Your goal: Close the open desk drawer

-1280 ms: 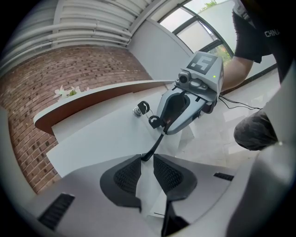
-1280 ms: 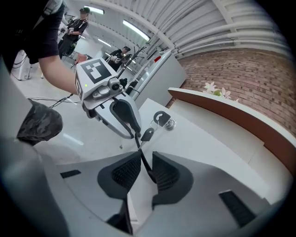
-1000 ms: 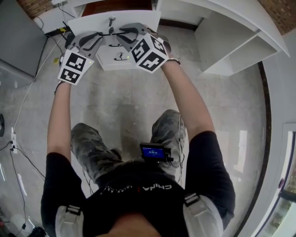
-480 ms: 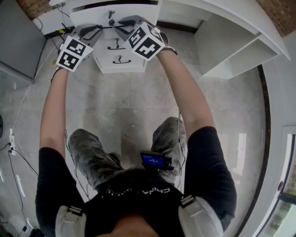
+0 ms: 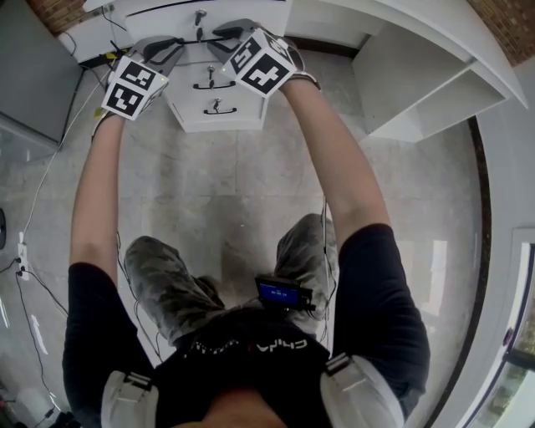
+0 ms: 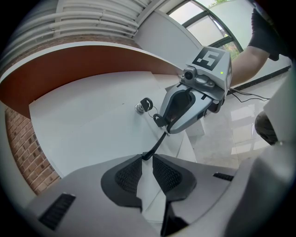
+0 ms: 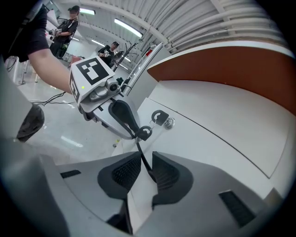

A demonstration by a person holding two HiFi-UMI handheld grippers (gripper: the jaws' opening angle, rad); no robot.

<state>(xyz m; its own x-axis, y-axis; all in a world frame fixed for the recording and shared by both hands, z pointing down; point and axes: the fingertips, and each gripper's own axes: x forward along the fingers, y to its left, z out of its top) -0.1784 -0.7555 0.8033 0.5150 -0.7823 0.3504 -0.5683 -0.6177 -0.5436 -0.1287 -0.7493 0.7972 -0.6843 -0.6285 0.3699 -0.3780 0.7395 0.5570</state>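
While the head view is looking steeply down, both arms are reaching up-frame to the top drawer of a white unit tucked under the worktop. The left claw and right claw are meeting on its thin black handle, one at each end.

Over to the left gripper view: the left claw is pinching the handle's end, pads nearly touching, with a key sitting in the lock just beyond.

Now the right gripper view: the right claw is clamping the same bar, with the other gripper facing it and the white drawer front filling the background.
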